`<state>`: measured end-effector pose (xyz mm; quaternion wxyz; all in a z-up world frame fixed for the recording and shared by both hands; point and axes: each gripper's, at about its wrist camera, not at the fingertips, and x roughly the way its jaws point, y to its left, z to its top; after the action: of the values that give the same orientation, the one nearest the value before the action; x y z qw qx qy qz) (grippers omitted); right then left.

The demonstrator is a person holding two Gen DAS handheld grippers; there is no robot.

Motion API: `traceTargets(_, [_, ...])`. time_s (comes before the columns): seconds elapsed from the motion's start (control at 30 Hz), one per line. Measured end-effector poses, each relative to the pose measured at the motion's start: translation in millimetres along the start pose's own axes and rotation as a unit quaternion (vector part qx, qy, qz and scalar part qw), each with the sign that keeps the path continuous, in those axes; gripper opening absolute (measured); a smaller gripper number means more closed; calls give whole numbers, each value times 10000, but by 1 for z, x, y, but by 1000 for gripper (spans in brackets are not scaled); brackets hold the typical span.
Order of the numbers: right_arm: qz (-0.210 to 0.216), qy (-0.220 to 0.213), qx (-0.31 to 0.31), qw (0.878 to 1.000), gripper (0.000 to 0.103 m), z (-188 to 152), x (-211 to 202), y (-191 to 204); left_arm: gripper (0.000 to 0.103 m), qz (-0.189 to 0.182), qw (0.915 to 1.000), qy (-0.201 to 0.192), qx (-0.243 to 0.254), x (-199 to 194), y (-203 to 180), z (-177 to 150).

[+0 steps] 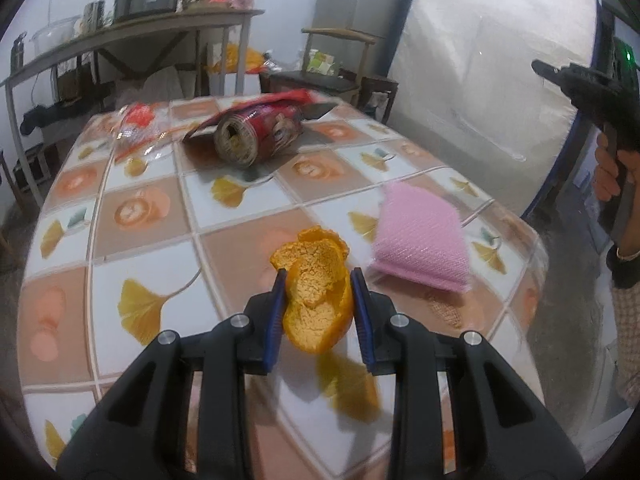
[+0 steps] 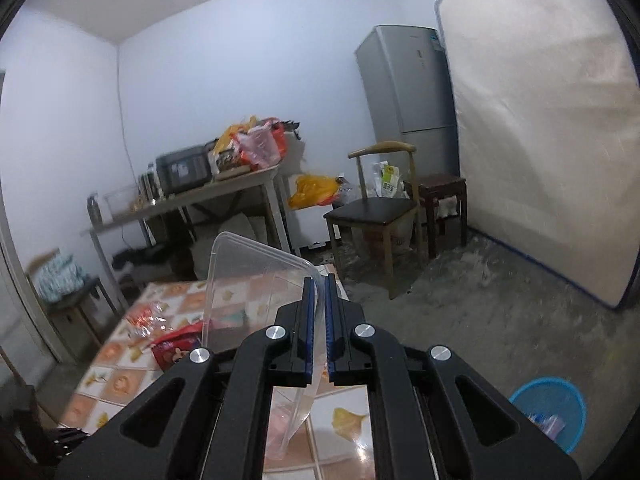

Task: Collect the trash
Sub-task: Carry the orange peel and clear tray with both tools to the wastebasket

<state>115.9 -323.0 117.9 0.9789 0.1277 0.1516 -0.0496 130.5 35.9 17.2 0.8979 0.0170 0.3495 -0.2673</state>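
Note:
My left gripper (image 1: 318, 276) is shut on an orange peel (image 1: 316, 300) and holds it just above the tiled table (image 1: 140, 220). My right gripper (image 2: 319, 280) is shut on the rim of a clear plastic container (image 2: 248, 280), held up tilted above the table's edge. A red snack wrapper roll (image 1: 256, 132) and a crumpled clear-and-red wrapper (image 1: 140, 128) lie at the far side of the table. The right gripper's body (image 1: 592, 92) shows at the right edge of the left wrist view.
A pink sponge cloth (image 1: 420, 240) lies right of the peel. A blue waste basket (image 2: 550, 412) stands on the floor at lower right. A chair (image 2: 376, 212), a stool, a fridge (image 2: 408, 96), a mattress and a cluttered side table (image 2: 192, 200) stand beyond.

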Motion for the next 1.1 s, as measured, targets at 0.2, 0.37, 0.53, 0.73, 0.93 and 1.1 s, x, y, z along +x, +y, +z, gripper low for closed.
traceTargets(0.2, [-245, -273, 371, 9986, 5, 2, -51, -53, 29, -382, 9966, -122, 713, -10, -53, 38])
traceTargets(0.37, [-704, -564, 795, 9927, 5, 2, -106, -120, 29, -800, 9828, -91, 1663, 2, -122, 77])
traceTargets(0.53, [-1302, -620, 1293, 9811, 5, -20, -146, -195, 29, -1375, 9617, 174, 2364, 38, -206, 116])
traceTargets(0.73, [-1875, -291, 1962, 9620, 5, -67, -156, -287, 29, -1721, 9417, 756, 2790, 117, -313, 152])
traceTargets(0.93, [-2112, 243, 2756, 9375, 5, -127, -121, -379, 29, -1768, 9260, 1700, 2870, 232, -415, 164])
traceTargets(1.1, [-2249, 763, 3294, 9138, 5, -186, -76, -443, 29, -1580, 9117, 2375, 2958, 333, -483, 144])
